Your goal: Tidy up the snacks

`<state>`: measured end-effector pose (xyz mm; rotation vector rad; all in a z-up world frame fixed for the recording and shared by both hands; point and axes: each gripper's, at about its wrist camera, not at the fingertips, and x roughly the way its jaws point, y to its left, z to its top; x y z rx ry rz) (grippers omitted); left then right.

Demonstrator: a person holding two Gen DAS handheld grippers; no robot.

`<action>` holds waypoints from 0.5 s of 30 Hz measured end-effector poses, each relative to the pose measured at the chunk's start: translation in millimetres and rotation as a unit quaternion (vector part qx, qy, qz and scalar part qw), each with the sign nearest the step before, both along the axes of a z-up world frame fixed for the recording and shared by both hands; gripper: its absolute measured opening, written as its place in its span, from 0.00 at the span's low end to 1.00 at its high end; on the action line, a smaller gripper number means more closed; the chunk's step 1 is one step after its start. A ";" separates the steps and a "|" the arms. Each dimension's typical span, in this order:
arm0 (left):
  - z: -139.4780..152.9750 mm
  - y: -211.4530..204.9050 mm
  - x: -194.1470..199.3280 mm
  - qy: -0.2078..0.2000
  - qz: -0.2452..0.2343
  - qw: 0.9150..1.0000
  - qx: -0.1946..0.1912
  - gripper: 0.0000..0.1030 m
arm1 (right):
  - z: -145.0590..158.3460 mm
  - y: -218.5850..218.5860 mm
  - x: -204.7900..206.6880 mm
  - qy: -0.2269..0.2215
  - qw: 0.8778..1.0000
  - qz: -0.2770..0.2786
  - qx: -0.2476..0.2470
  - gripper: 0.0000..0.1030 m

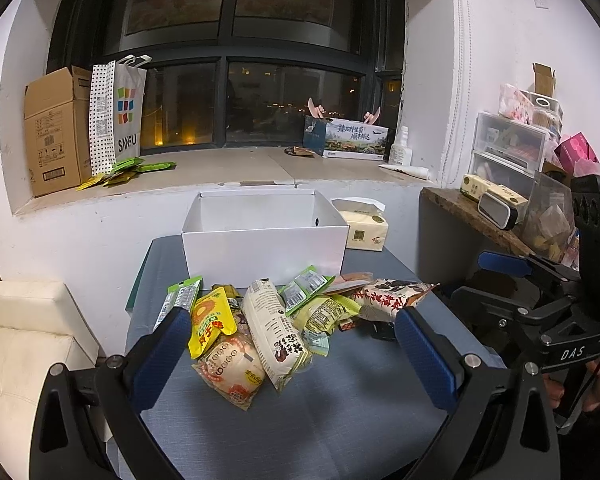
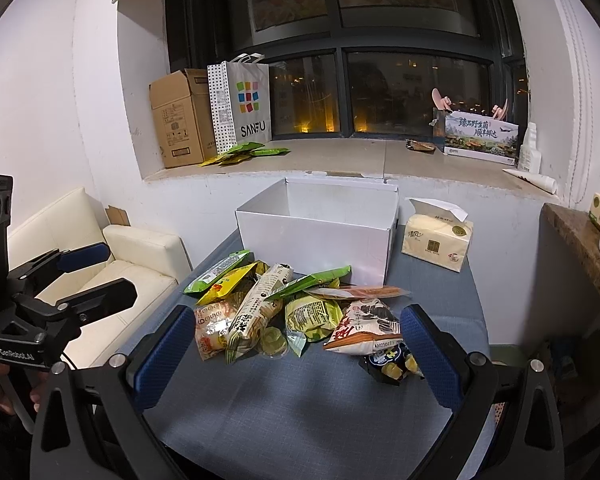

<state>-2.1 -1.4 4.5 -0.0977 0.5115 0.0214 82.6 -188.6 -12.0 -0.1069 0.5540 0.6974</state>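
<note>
A pile of snack packets [image 1: 276, 320] lies on the blue-grey table [image 1: 320, 420], in front of an open white box [image 1: 264, 232] whose visible inside is bare. The pile holds a long cream packet [image 1: 274, 332], a yellow packet [image 1: 210, 322], an orange round-print packet [image 1: 230, 368] and a red-and-white packet [image 1: 392, 296]. My left gripper [image 1: 292, 344] is open and empty, just short of the pile. In the right wrist view the pile [image 2: 292, 316] and the box [image 2: 320, 232] show too. My right gripper [image 2: 298, 344] is open and empty, near a small dark packet [image 2: 388, 364].
A tissue pack [image 2: 438, 242] stands right of the box. The window sill [image 1: 220, 172] behind holds a cardboard box [image 1: 56, 132], a SANFU bag [image 1: 118, 116], green packets [image 1: 128, 170] and a printed carton [image 1: 356, 140]. A cream sofa [image 2: 112, 272] is left, a cluttered shelf [image 1: 512, 208] right.
</note>
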 end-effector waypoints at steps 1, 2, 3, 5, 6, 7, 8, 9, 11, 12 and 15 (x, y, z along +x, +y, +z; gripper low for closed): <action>-0.1 0.0 0.1 0.000 0.000 1.000 0.000 1.00 | 0.0 -0.2 -0.2 0.000 1.000 0.000 0.000 1.00; -0.4 0.2 -0.3 0.000 0.000 1.000 0.000 1.00 | -0.1 -0.3 -0.2 0.000 1.000 0.000 0.000 1.00; -0.5 0.3 -0.9 0.000 0.001 1.000 0.000 1.00 | 0.0 -0.3 -0.1 0.000 1.000 0.000 0.000 1.00; -0.5 0.5 -1.3 0.000 0.001 1.000 0.001 1.00 | -0.2 -0.2 -0.2 0.000 1.000 0.000 0.001 1.00; -0.2 0.8 -1.4 0.000 0.002 1.000 0.001 1.00 | -0.4 -0.3 0.1 0.000 1.000 0.001 0.001 1.00; 0.1 1.1 -1.7 0.000 0.001 1.000 0.002 1.00 | -0.5 -0.1 0.3 0.000 1.000 0.001 0.000 1.00; 0.2 1.2 -1.5 0.000 0.001 1.000 0.001 1.00 | -1.0 0.2 0.5 0.000 1.000 0.001 0.000 1.00; 0.2 1.3 -1.5 0.001 0.001 1.000 0.001 1.00 | -1.0 0.2 0.5 0.001 1.000 0.001 0.000 1.00; -0.2 0.7 -1.5 0.002 0.001 1.000 0.002 1.00 | -0.9 0.2 0.0 0.001 1.000 0.001 0.000 1.00; -0.3 0.3 -1.3 0.003 0.000 1.000 0.002 1.00 | -1.1 0.3 -0.1 0.001 1.000 0.001 0.000 1.00; -0.5 0.2 -1.4 0.004 0.000 1.000 0.003 1.00 | -1.2 0.4 -0.2 0.001 1.000 0.001 0.000 1.00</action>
